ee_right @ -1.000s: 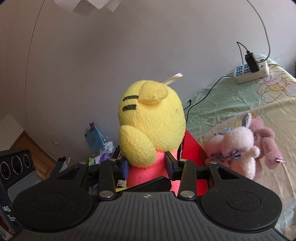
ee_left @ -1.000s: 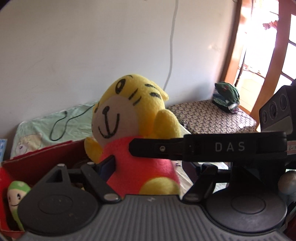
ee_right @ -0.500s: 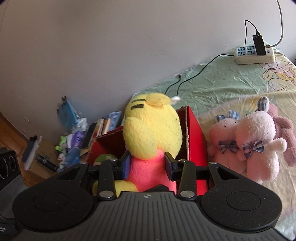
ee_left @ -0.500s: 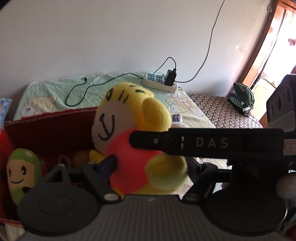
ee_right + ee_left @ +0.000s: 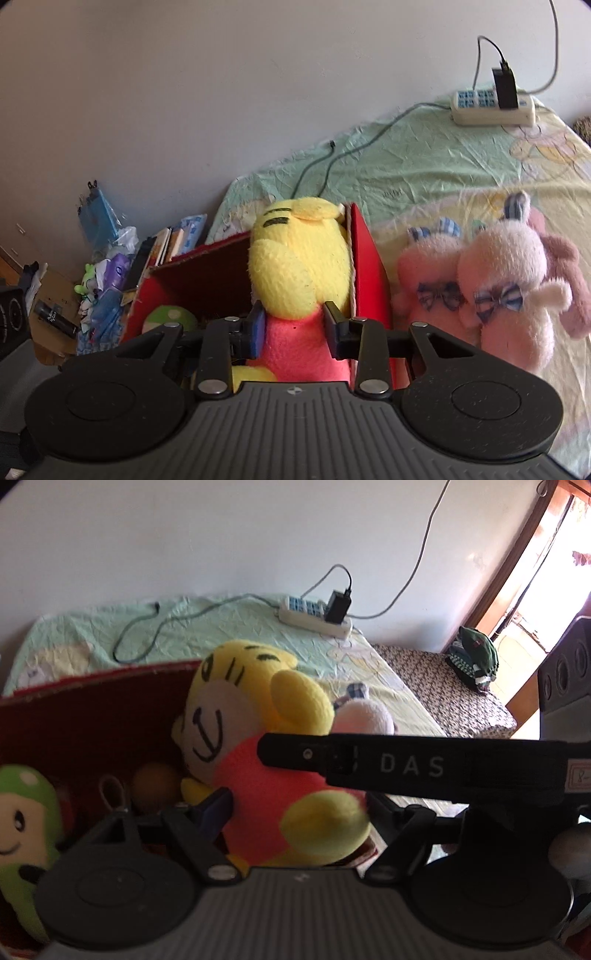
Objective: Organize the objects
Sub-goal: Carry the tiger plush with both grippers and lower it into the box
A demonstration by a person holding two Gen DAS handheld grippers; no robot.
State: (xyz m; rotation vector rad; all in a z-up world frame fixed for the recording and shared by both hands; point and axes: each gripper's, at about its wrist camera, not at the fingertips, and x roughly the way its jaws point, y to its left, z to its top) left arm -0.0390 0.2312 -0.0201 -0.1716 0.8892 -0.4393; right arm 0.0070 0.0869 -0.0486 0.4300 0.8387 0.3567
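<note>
**Q:** State the position of the task item.

**A:** The yellow tiger plush [image 5: 299,266], in a pink-red shirt, is at the right end of the red cardboard box [image 5: 369,258], against the box's right wall. In the left wrist view the plush [image 5: 258,746] leans to the left, face towards the camera, in front of the box's inner back wall [image 5: 92,716].

**Q:** State the condition of each claw.

**A:** The right claw [image 5: 295,328] is closed on the pink-red torso; both fingers press into the fabric, one on each side. The left claw [image 5: 299,808] also brackets the torso: its left finger [image 5: 216,806] touches the shirt, while its right finger is hidden behind the right claw's black finger, marked "DAS", that crosses the view. Whether the left claw grips the plush cannot be determined.

**Q:** List the box contents.

**A:** A green plush with a smiling face [image 5: 22,830] is at the left end. A brown ball [image 5: 155,782] lies between it and the tiger.

**Q:** List items outside the box.

**A:** The box stands on a bed with a pale green and yellow sheet [image 5: 424,155]. Pink rabbit plushes with blue bows [image 5: 498,291] lie just beside the box's right wall. A white power strip [image 5: 491,107] lies at the bed's far edge, by the wall. Books and bags [image 5: 110,258] are piled on the floor to the left.
</note>
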